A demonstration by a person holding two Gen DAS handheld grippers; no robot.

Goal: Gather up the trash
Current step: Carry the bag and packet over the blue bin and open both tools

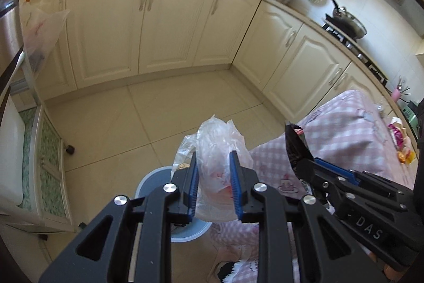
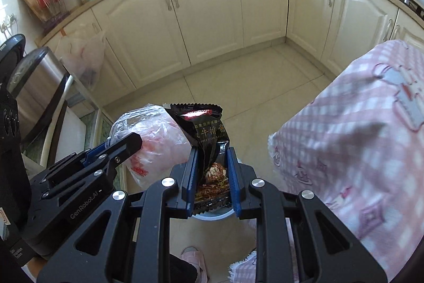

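My left gripper (image 1: 213,158) is shut on a crumpled clear plastic bag (image 1: 217,150) with red print, held above a round grey-blue trash bin (image 1: 153,181) on the floor. My right gripper (image 2: 210,153) is shut on a black snack wrapper (image 2: 204,129) with red and gold print, held over the bin's white rim (image 2: 212,216). The two grippers are side by side: the right one (image 1: 304,150) with its wrapper shows at the right of the left wrist view, and the left one (image 2: 127,142) with its bag (image 2: 156,142) shows at the left of the right wrist view.
A table with a pink checked cloth (image 1: 344,129) stands at the right, with more wrappers (image 1: 400,142) on it. Cream cabinets (image 1: 159,25) line the far side. A steel appliance (image 2: 34,86) and a hanging plastic bag (image 2: 82,55) are at the left. A slipper (image 2: 196,261) is below.
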